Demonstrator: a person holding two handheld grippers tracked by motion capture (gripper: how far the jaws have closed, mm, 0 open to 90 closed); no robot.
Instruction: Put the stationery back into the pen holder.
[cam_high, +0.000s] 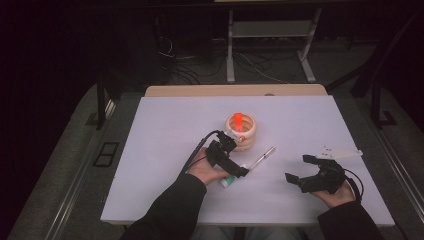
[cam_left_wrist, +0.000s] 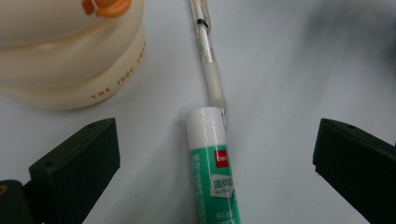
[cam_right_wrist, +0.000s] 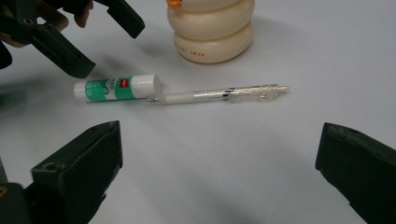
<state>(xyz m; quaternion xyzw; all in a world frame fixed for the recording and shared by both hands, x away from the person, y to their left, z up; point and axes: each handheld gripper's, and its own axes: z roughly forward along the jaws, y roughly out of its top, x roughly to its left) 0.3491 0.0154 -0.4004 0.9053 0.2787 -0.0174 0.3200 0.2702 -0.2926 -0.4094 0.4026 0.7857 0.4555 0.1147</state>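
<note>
L gripper (cam_high: 231, 162) hovers over the glue stick (cam_left_wrist: 215, 172), jaws wide apart either side of it, apparently lined up to grip the tube. Stick lies flat, cap touching the pen (cam_left_wrist: 208, 51) tip at 12 o'clock; cream holder (cam_left_wrist: 70, 51) at 10. Labels: "deli", "GLUE STICK", "THE JUDY". R gripper (cam_high: 305, 172) idle, jaws apart.
</note>
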